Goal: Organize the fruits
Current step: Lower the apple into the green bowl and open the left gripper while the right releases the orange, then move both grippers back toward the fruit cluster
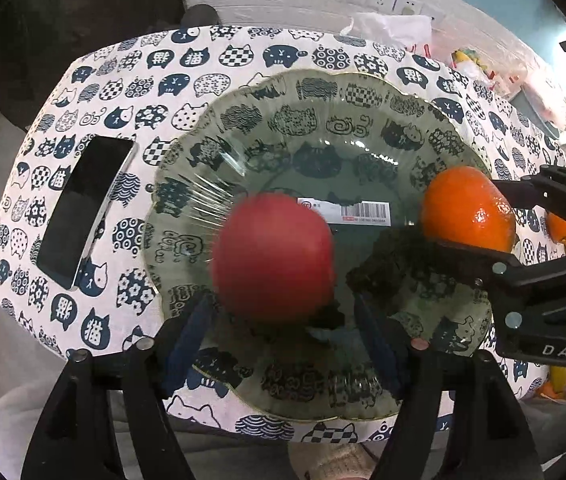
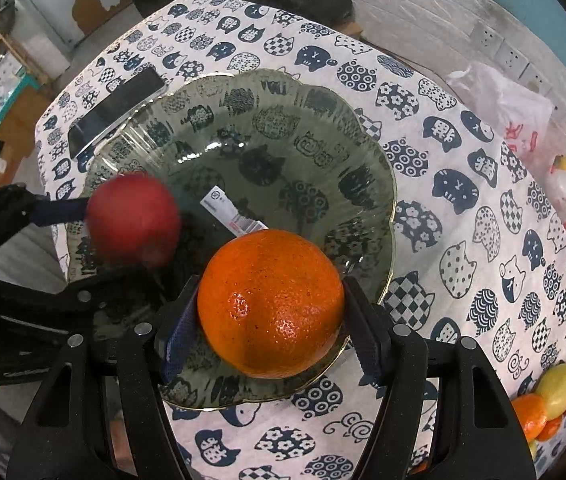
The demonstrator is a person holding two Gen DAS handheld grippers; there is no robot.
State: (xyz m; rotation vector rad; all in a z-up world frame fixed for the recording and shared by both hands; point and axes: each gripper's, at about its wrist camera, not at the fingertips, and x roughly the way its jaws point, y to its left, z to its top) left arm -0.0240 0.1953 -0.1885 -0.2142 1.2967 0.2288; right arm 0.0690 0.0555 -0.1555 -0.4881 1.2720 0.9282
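1. Left wrist view: the left gripper [image 1: 283, 312] is spread wide over the glass bowl [image 1: 211, 120]; its 2 blue-padded fingers [image 1: 187, 344] stand apart from the red apple [image 1: 275, 256], which shows blurred between them over the bowl's near half. Whether the apple touches the bowl cannot be told.
2. Same view: the right gripper [image 1: 471, 220] reaches in over the bowl's right rim, closed around an orange [image 1: 467, 210].
3. Same view: a barcode sticker [image 1: 343, 214] lies at the bowl's centre. A phone [image 1: 83, 208] lies flat on the cat-print tablecloth [image 1: 243, 52], just left of the bowl.
4. Right wrist view: the right gripper [image 2: 271, 320] clamps the orange [image 2: 271, 304] with both pads pressed to its sides, above the bowl's [image 2: 283, 120] near rim.
5. Same view: the left gripper [image 2: 95, 240] comes in over the bowl's left edge, 1 blue pad [image 2: 59, 210] reaching just beside the blurred apple [image 2: 133, 216].
6. Same view: a heap of fruit [image 2: 551, 400] sits on the tablecloth [image 2: 483, 280] well right of the bowl; the phone [image 2: 117, 110] lies beyond its far-left rim.
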